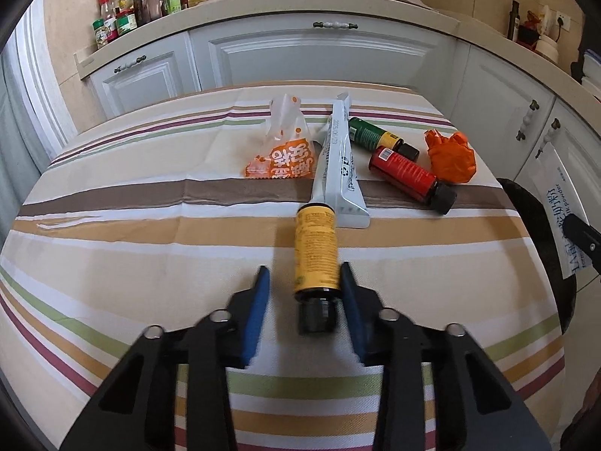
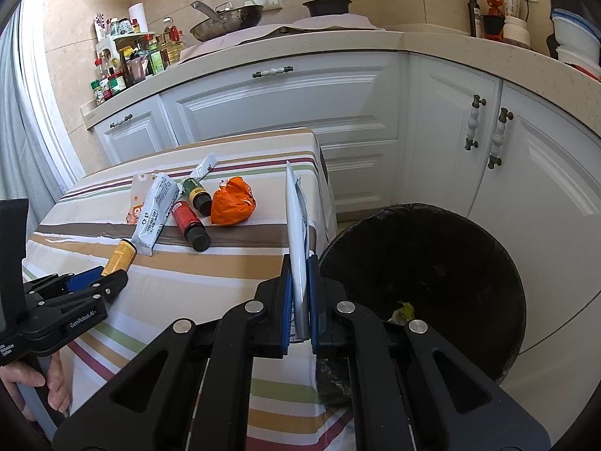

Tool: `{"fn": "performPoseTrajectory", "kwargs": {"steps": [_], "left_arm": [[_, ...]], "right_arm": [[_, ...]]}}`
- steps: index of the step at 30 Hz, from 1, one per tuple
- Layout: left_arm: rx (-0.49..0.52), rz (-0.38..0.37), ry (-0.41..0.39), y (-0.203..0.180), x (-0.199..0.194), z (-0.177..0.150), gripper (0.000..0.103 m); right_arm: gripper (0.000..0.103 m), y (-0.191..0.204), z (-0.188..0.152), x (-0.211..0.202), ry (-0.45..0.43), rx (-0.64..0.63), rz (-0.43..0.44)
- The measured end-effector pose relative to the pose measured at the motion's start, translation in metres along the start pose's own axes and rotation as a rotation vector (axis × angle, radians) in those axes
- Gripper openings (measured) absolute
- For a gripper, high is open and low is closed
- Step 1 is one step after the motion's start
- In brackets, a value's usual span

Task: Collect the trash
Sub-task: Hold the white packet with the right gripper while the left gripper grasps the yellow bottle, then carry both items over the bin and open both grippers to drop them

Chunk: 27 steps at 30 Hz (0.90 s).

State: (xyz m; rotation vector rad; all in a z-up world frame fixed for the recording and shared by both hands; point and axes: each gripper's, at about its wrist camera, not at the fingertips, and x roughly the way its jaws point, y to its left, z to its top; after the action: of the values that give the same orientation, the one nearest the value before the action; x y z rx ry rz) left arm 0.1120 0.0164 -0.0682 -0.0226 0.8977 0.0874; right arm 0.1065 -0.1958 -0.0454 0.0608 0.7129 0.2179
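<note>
Here, striped tablecloth [image 1: 131, 195] before white cabinets [image 1: 319, 60], black bin [image 2: 432, 263] beside it, left gripper [image 1: 304, 285] unclenched around yellow bottle [image 1: 315, 259], right gripper [image 2: 299, 293] clenching white packet [image 2: 296, 225].

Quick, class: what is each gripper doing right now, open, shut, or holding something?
Left gripper: open around the yellow bottle, not yet clamped.
Right gripper: shut on a flat white packet.

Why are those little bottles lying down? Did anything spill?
No spill shows. The yellow bottle, red bottle and green bottle all lie tipped on the striped tablecloth, caps on, amid wrappers: litter, not breakage.
</note>
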Motion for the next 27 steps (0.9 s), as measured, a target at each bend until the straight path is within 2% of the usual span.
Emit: {"fn": "performPoseTrajectory", "kwargs": {"steps": [1,7,12,17,27], "left_arm": [[0.004,0.001,-0.001,0.0,0.0,0.0,0.025],[0.022,-0.027,-0.031,0.001,-0.007,-0.001,0.025],[0.059,-0.048,-0.108,-0.009,-0.028,0.0,0.025],[0.086,-0.096,-0.195,-0.027,-0.051,0.008,0.025],[0.128,-0.207,-0.27,-0.067,-0.066,0.03,0.025]], "right_arm": [[0.008,0.0,0.0,0.0,-0.001,0.0,0.0],[0.008,0.002,0.001,-0.002,-0.006,-0.005,-0.004],[0.008,0.0,0.004,-0.01,-0.021,-0.005,-0.019],[0.008,-0.008,0.008,-0.023,-0.048,0.005,-0.055],[0.008,-0.039,0.014,-0.053,-0.112,0.052,-0.157]]}}
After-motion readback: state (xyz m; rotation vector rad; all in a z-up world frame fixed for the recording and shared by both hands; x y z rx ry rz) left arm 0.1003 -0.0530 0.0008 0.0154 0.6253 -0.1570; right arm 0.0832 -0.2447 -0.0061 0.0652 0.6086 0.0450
